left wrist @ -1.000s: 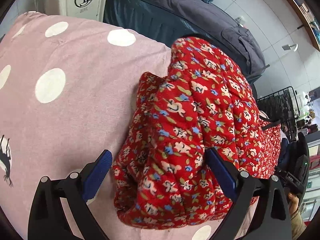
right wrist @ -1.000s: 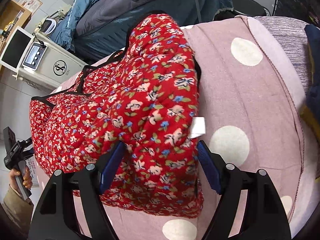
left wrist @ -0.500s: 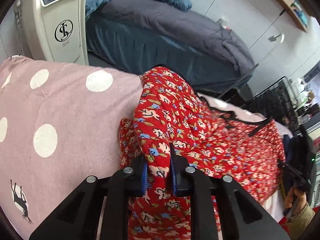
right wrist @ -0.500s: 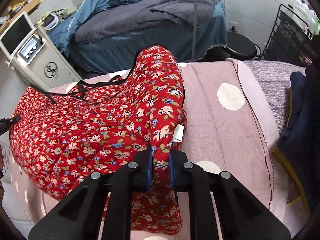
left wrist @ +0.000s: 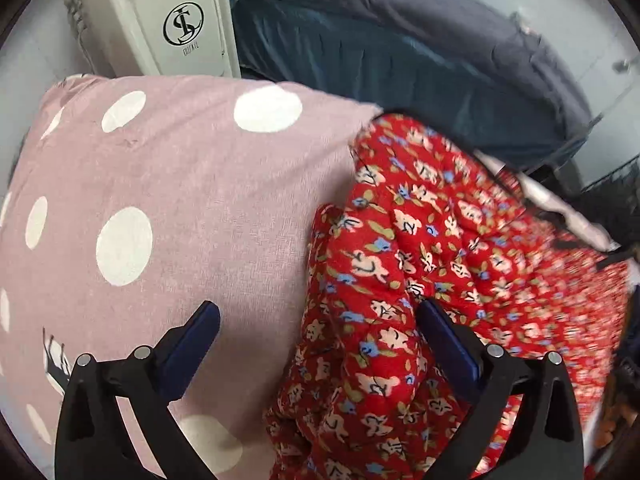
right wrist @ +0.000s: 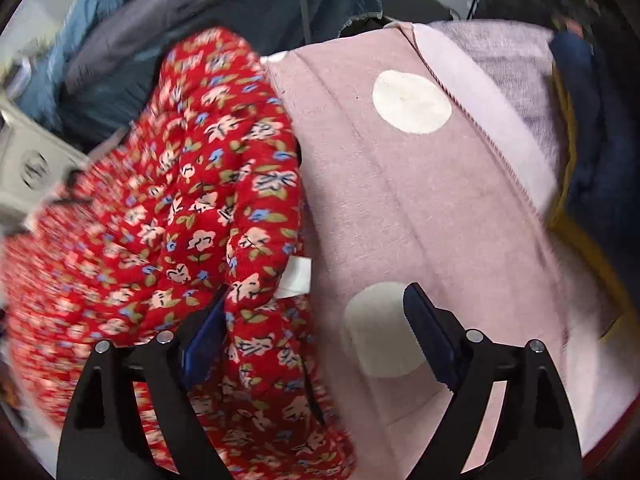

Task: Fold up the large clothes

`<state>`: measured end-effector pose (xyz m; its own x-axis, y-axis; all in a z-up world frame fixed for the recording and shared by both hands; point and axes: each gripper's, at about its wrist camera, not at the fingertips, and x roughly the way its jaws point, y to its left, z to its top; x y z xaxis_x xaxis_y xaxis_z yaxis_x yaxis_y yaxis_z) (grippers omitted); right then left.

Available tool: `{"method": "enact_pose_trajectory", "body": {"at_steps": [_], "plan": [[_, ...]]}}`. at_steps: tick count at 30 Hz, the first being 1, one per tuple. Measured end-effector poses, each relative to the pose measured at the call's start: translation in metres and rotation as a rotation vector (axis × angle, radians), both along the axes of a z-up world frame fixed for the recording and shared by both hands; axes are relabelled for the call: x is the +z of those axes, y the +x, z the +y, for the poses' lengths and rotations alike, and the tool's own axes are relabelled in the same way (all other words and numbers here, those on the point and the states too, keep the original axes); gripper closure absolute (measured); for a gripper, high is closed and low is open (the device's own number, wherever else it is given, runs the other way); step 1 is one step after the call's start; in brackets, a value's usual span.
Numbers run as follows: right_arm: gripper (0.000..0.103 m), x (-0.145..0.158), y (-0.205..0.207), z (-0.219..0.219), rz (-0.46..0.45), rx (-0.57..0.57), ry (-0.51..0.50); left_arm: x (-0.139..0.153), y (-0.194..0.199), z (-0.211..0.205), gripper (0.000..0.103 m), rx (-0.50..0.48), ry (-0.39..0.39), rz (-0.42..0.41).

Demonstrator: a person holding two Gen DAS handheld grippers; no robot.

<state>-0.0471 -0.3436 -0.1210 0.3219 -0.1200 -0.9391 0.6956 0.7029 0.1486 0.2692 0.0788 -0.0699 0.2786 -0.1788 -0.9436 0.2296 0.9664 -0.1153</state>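
Both my tongs spreading apart over the red floral garment (left wrist: 432, 264), which lies bunched on the pink dotted cover (left wrist: 168, 184).

My left gripper (left wrist: 318, 328) is opening, one edge of the puffy quilted cloth between its blue pads (left wrist: 192, 344) but unpinched; my right gripper (right wrist: 316, 320) is opening too, a fold between its fingers. The garment's far end blurs out and its lower edge is cut off. Only the right view shows the white label (right wrist: 296, 278) and a dark blue cloth (right wrist: 580, 92); only the left shows the cream appliance (left wrist: 168, 20).
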Motion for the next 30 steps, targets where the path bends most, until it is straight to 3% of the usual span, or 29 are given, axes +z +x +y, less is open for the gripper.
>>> {"method": "enact_pose_trajectory", "body": {"at_steps": [5, 8, 11, 13, 15, 18, 21, 24, 30], "plan": [[0.019, 0.044, -0.011, 0.056, -0.015, 0.192, -0.218, 0.055, -0.036, 0.009, 0.006, 0.021, -0.001, -0.155], [0.018, 0.066, -0.011, 0.097, -0.052, 0.289, -0.298, 0.076, -0.073, -0.023, 0.006, -0.083, 0.018, -0.224], [0.014, 0.071, 0.002, 0.134, -0.088, 0.392, -0.248, 0.076, -0.115, -0.072, 0.006, -0.245, 0.04, -0.251], [0.011, 0.064, 0.01, 0.148, -0.087, 0.452, -0.159, 0.064, -0.138, -0.104, 0.006, -0.344, 0.071, -0.229], [0.011, 0.046, 0.022, 0.163, -0.028, 0.505, -0.117, 0.043, -0.149, -0.129, 0.006, -0.402, 0.118, -0.183], [0.008, 0.011, 0.032, 0.165, 0.097, 0.514, -0.124, 0.016, -0.142, -0.143, 0.005, -0.398, 0.19, -0.116], [0.005, -0.007, 0.042, 0.149, 0.127, 0.469, -0.017, 0.002, -0.125, -0.15, 0.005, -0.382, 0.199, -0.033], [0.005, -0.02, 0.055, 0.155, 0.196, 0.524, -0.044, -0.008, -0.109, -0.165, 0.004, -0.426, 0.248, 0.005], [0.004, -0.034, 0.072, 0.156, 0.241, 0.503, -0.053, -0.025, -0.091, -0.179, 0.004, -0.442, 0.275, 0.052]]}}
